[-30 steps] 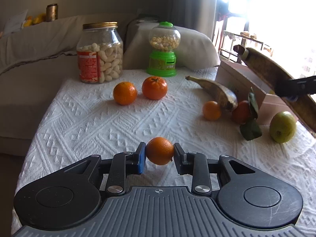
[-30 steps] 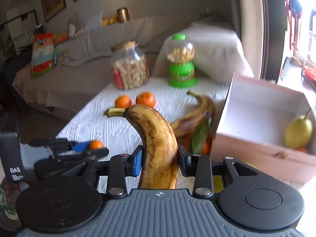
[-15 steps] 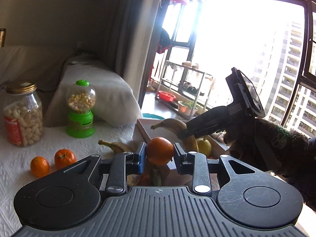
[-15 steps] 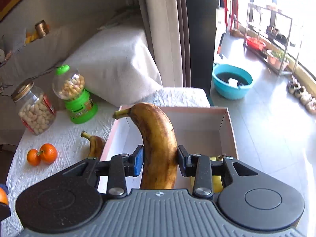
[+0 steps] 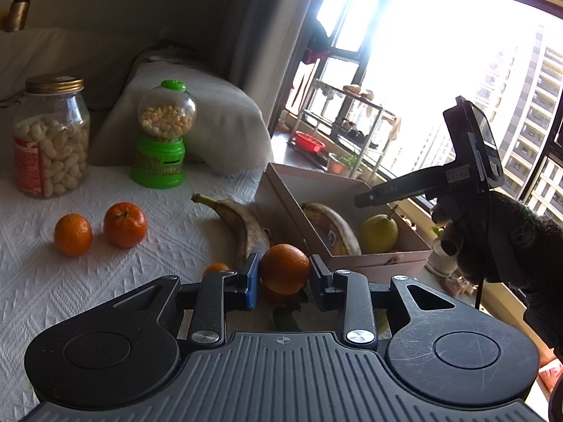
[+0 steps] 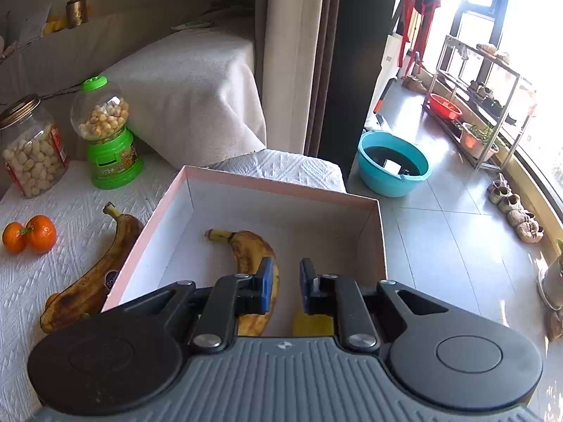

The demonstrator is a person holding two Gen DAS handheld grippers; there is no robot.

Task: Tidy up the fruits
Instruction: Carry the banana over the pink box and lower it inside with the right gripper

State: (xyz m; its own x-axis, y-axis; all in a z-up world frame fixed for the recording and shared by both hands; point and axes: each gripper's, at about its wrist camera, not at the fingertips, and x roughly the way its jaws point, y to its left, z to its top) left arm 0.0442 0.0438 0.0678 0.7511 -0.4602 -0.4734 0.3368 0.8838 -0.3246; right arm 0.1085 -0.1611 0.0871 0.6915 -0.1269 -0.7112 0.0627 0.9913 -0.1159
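Observation:
My left gripper [image 5: 284, 276] is shut on an orange [image 5: 284, 269], held above the white tablecloth just short of the pink box [image 5: 352, 262]. A spotted banana [image 6: 251, 249] lies loose in the box [image 6: 281, 190], beside a yellow-green pear [image 5: 378, 234]. Above the box my right gripper [image 6: 285, 283] has its jaws close together with nothing between them; its left pad only overlaps the banana in the picture. A gloved hand [image 5: 510, 242] holds it. Another banana [image 6: 102, 274] and two oranges [image 5: 73, 234] [image 5: 125, 224] lie on the cloth. A small orange [image 5: 216, 268] peeks out behind my left finger.
A peanut jar [image 5: 51, 140] and a green candy dispenser [image 5: 162, 140] stand at the back of the table. The box sits at the table's right edge. On the floor beyond are a blue basin [image 6: 394, 165] and a metal rack [image 6: 485, 105] by the window.
The right gripper has let go of the banana, which now lies in the box. The left gripper has tilted down and drawn nearer the box with the orange.

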